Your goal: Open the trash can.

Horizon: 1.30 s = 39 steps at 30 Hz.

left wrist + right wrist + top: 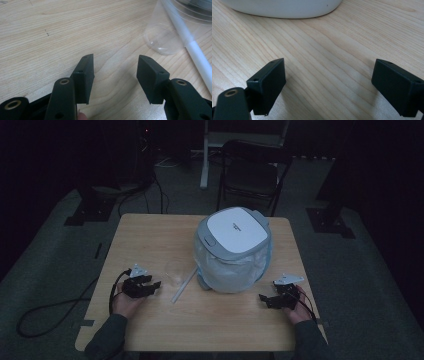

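You had both jaws wide and empty, left gripper (148,285) near the clear cup (175,271) and straw (183,286) left of the bin (233,249), right gripper (268,299) right of it; should've approached the cup squarely, squeezing lightly.

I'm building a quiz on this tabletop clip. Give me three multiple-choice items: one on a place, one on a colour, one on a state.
1. Where does the clear plastic cup lie?
A. left of the bin
B. on the bin's lid
C. on the floor

2. What colour is the bin's lid?
A. red
B. white
C. black

3. How do the left gripper jaws stand?
A. shut on the white straw
B. shut on the cup
C. open, nothing between them

Key: 1 A, the cup rests on the table beside the bin. 2 B, the high view shows a white top. 3 C, bare wood shows between the jaws.
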### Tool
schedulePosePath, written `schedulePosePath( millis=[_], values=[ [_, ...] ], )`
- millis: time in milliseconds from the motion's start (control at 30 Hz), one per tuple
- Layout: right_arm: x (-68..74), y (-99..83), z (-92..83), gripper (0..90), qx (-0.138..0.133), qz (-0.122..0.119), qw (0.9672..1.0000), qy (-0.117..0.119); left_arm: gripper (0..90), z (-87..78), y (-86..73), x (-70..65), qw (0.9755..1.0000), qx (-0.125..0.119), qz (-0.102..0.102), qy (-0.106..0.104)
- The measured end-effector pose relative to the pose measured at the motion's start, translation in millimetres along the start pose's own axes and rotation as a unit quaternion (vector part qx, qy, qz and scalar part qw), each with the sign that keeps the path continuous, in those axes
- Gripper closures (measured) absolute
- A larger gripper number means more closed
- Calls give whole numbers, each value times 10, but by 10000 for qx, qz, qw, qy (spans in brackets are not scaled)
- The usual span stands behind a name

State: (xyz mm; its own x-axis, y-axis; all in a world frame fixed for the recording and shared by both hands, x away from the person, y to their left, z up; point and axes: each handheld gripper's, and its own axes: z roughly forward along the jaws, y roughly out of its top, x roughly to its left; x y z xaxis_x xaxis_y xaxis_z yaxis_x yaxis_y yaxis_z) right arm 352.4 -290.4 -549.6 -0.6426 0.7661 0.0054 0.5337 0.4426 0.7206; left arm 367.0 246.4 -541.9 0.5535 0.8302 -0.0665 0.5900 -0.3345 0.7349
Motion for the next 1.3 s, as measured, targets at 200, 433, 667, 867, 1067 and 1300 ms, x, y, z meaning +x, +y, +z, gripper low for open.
schedulePosePath(
  millis=[200, 433, 667, 867, 1067, 1300],
  values=[
    [28, 0, -1, 111, 3, 114, 9999, -117, 492, -4, 9, -15, 10000, 58, 4, 56],
    [39, 0, 0, 112, -2, 155, 9997, -162, 532, -22, 31, -22, 9999, 139, -6, 78],
    [40, 0, 1, 112, -1, 164, 9997, -168, 541, -118, 122, -50, 9999, -29, -78, -68],
    [40, 0, 1, 112, -1, 164, 9997, -169, 541, -250, 238, -72, 9997, -209, -78, -140],
    [39, 0, 1, 113, -1, 164, 9997, -169, 541, -386, 356, -74, 9989, -337, -69, -305],
    [37, -1, 2, 113, -9, 151, 9997, -170, 546, -551, 520, -70, 9976, -544, -55, -434]
  ],
)
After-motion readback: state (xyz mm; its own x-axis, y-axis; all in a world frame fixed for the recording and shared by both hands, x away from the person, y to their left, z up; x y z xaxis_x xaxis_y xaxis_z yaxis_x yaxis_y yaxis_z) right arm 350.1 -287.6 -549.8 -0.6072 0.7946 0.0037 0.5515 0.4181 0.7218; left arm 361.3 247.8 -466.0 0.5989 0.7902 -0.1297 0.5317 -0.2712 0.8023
